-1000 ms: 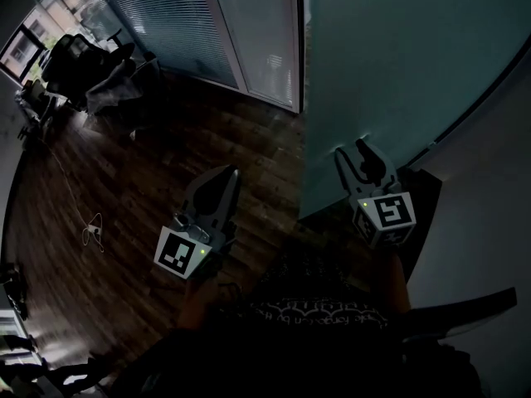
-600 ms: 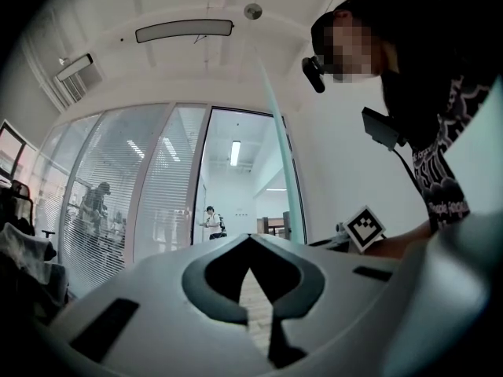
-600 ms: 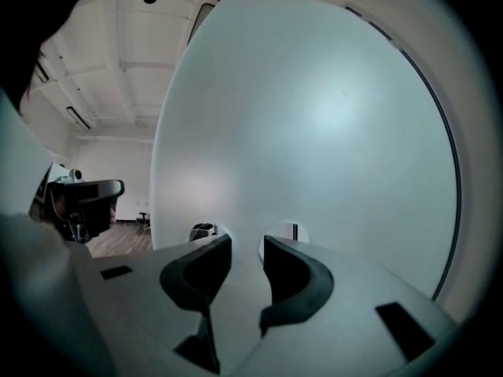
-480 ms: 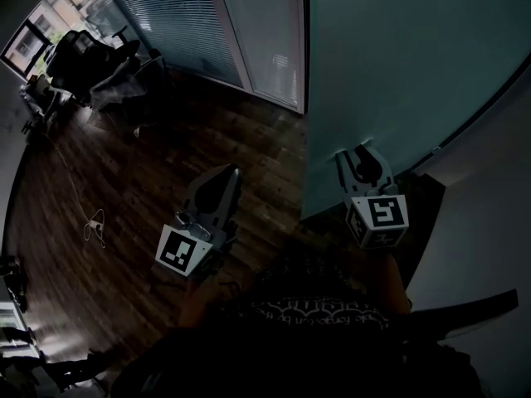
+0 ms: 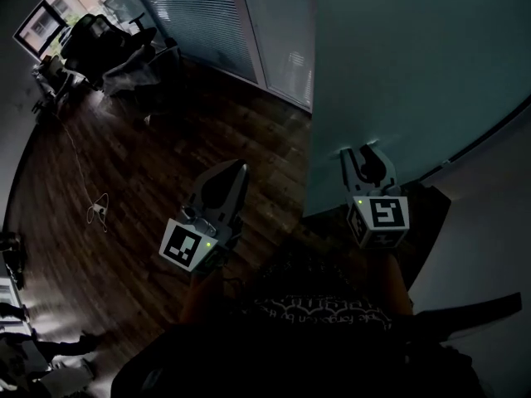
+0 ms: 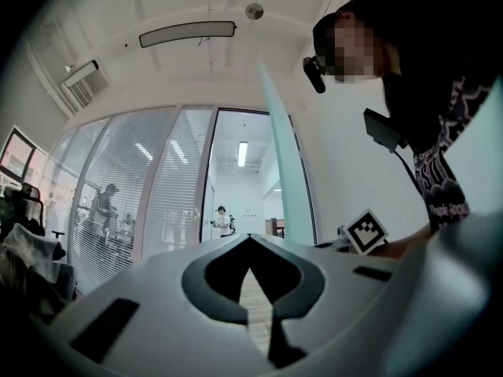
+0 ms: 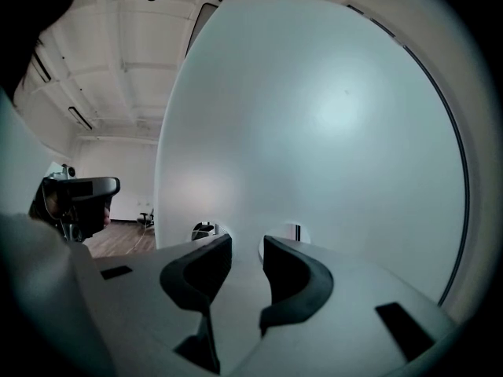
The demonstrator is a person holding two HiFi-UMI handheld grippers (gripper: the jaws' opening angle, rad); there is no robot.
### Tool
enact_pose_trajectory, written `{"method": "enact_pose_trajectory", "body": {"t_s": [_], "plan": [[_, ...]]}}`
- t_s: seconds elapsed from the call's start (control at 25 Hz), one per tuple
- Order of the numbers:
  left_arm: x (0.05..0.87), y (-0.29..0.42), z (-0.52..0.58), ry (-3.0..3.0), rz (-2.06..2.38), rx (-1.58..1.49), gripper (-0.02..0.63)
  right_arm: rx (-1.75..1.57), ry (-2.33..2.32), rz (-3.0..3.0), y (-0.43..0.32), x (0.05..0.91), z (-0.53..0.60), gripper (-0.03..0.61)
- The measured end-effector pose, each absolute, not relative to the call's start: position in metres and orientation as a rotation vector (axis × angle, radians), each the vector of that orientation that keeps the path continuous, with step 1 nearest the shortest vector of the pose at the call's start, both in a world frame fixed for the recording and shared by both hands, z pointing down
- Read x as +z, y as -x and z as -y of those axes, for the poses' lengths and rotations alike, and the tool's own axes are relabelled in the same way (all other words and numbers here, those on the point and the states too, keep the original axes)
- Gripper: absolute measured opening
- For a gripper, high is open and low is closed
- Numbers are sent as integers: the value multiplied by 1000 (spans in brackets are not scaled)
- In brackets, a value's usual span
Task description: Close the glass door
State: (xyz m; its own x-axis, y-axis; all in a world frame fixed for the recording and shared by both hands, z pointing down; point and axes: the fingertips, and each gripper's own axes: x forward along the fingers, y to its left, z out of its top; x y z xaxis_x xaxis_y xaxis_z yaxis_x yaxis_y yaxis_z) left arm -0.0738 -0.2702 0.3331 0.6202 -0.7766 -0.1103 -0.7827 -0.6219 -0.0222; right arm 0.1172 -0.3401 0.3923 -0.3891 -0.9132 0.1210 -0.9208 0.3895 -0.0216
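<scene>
The frosted glass door (image 5: 398,73) stands open, and its narrow edge (image 6: 279,171) shows in the left gripper view. My right gripper (image 5: 363,150) points level at the door's face, which fills the right gripper view (image 7: 314,116). Its tips are at or just short of the glass; I cannot tell which. Its jaws have just been closing a little, and they stand apart (image 7: 245,246) with nothing between them. My left gripper (image 5: 240,169) hangs over the wooden floor, left of the door's edge. It is shut and empty, with its tips meeting (image 6: 250,239).
A glass partition with blinds (image 5: 199,23) runs along the back. Office chairs (image 5: 108,48) stand at the far left, and a cable (image 5: 98,212) lies on the dark wooden floor (image 5: 149,156). A white wall (image 5: 489,222) is at the right. A person (image 6: 222,220) stands far off in the corridor.
The right gripper's jaws have narrowed slightly in front of the door. The head view has shifted a little; both grippers keep about the same places.
</scene>
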Motion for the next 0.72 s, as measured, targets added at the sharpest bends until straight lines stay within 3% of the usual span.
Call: {"method": "enact_pose_trajectory", "body": {"t_s": [0.72], "plan": [[326, 82, 284, 2621, -1562, 70, 2, 96, -1630, 2560, -107, 389, 404, 120]]}}
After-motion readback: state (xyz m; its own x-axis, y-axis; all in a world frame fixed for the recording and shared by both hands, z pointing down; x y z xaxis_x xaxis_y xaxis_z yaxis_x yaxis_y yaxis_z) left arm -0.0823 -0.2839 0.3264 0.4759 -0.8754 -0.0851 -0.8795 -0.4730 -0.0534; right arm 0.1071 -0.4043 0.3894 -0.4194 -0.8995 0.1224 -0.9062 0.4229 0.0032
